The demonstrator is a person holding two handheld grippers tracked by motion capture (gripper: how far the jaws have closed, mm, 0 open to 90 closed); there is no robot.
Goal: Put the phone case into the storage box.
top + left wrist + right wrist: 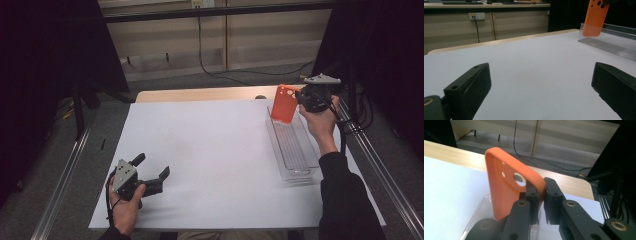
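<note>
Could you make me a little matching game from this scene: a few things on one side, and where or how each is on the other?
Things:
1. orange phone case
2. clear tray
3. left tongs
4. white sheet

States:
A. covers the tabletop
B. open, holding nothing
C. pinched upright over the tray's far end
D. lies along the table's right side

Pairs: 1-C, 2-D, 3-B, 4-A
</note>
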